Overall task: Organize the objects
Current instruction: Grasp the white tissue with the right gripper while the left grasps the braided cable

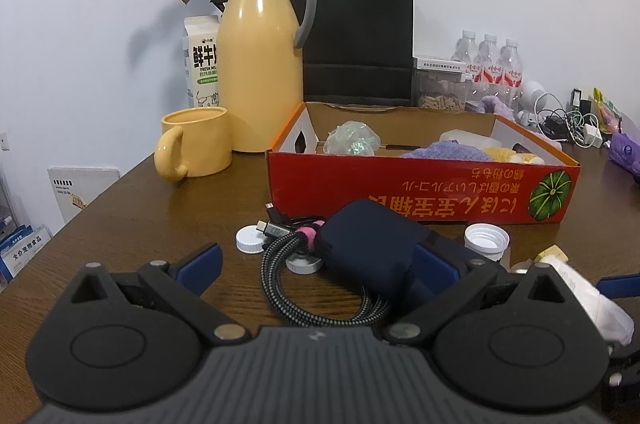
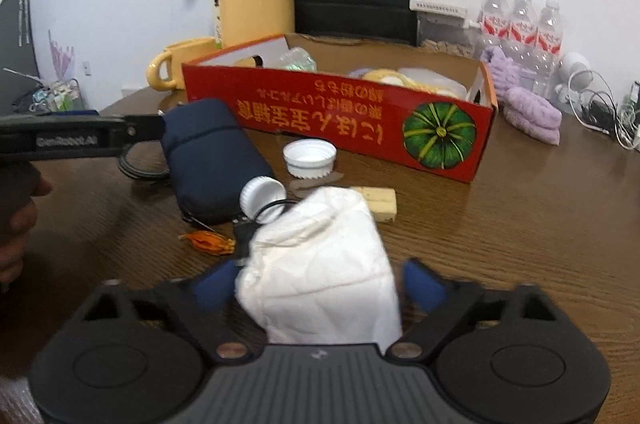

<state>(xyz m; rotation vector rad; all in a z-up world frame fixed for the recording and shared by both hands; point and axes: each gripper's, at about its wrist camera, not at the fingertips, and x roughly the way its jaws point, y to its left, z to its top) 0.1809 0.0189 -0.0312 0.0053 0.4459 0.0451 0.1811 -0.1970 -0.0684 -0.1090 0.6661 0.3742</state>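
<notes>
Two views to go on: left wrist shows the left gripper (image 1: 320,260) spread wide around the navy pouch (image 1: 368,248) without pinching it, while right wrist shows the right gripper (image 2: 320,284) straddling the white tissue pack (image 2: 320,264), pads not clearly pressing, so I'd guess next is squeezing and lifting into the red box (image 2: 340,112).
</notes>
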